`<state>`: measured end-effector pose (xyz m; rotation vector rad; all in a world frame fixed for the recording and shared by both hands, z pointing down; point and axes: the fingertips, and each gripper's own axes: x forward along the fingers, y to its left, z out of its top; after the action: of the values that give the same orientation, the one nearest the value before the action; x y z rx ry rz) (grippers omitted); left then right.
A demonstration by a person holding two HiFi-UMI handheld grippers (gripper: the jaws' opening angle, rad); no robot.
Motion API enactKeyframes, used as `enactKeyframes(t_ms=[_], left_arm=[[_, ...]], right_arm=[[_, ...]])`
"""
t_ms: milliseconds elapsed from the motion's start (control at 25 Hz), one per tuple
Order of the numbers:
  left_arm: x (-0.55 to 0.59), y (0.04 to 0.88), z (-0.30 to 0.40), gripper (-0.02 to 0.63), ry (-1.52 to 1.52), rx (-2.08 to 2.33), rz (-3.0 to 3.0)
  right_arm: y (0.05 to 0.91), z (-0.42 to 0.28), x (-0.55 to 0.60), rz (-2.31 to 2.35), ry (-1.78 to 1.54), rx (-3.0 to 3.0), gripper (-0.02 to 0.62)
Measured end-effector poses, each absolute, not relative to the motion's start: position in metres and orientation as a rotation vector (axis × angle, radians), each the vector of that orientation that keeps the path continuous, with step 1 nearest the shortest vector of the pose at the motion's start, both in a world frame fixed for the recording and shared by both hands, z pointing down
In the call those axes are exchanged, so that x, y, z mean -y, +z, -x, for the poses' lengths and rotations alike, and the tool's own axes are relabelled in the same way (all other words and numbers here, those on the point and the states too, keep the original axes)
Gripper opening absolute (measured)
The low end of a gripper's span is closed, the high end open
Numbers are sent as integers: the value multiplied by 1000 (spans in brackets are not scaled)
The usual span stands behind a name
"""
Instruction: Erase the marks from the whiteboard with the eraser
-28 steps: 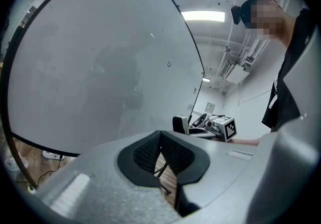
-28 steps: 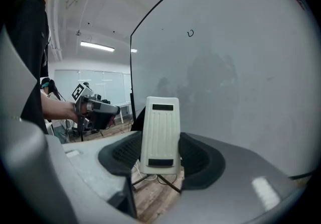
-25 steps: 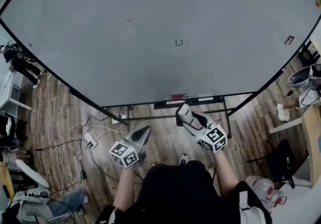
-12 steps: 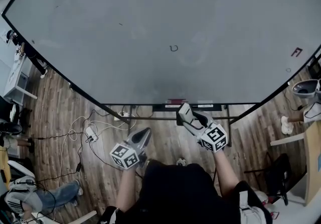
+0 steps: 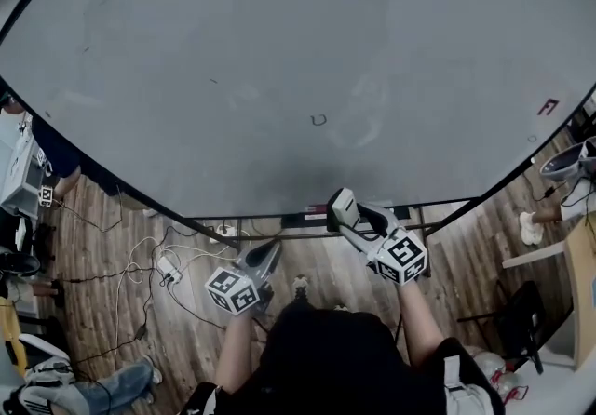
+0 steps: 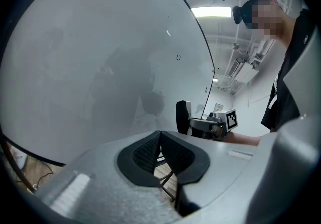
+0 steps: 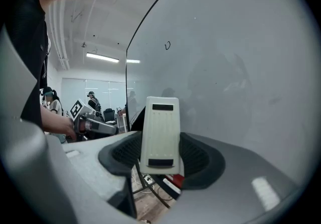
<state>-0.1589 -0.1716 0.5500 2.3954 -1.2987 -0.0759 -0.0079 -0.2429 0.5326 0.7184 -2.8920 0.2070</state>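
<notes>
The whiteboard (image 5: 298, 50) fills the upper head view. It carries a small dark U-shaped mark (image 5: 319, 120) near its middle, a red mark (image 5: 548, 107) at the far right, and faint specks at the upper left. My right gripper (image 5: 346, 211) is shut on a white eraser (image 5: 341, 207) and holds it upright at the board's lower edge, below the U mark. The right gripper view shows the eraser (image 7: 159, 135) between the pads, with the U mark (image 7: 167, 45) above. My left gripper (image 5: 268, 250) hangs lower over the floor, shut and holding nothing (image 6: 160, 140).
The board's stand and tray (image 5: 298, 220) run under its lower edge, with a red item (image 7: 174, 180) on the tray. Cables and a power strip (image 5: 168, 266) lie on the wood floor at left. A table (image 5: 582, 255) and chair are at the right, people at the left edge.
The view has tilted, so the board and its U mark sit lower in frame. The right gripper with the eraser now overlaps the board's lower edge. The left gripper has barely moved.
</notes>
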Motion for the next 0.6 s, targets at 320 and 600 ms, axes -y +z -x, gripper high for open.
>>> enactKeyframes(t_ms=[320, 600], left_arm=[[230, 525, 180, 11, -147, 1213, -2455], [257, 530, 175, 11, -106, 1120, -2504]], right_arm=[[465, 23, 270, -815, 93, 2966, 239], [407, 22, 283, -913, -129, 2968, 239]])
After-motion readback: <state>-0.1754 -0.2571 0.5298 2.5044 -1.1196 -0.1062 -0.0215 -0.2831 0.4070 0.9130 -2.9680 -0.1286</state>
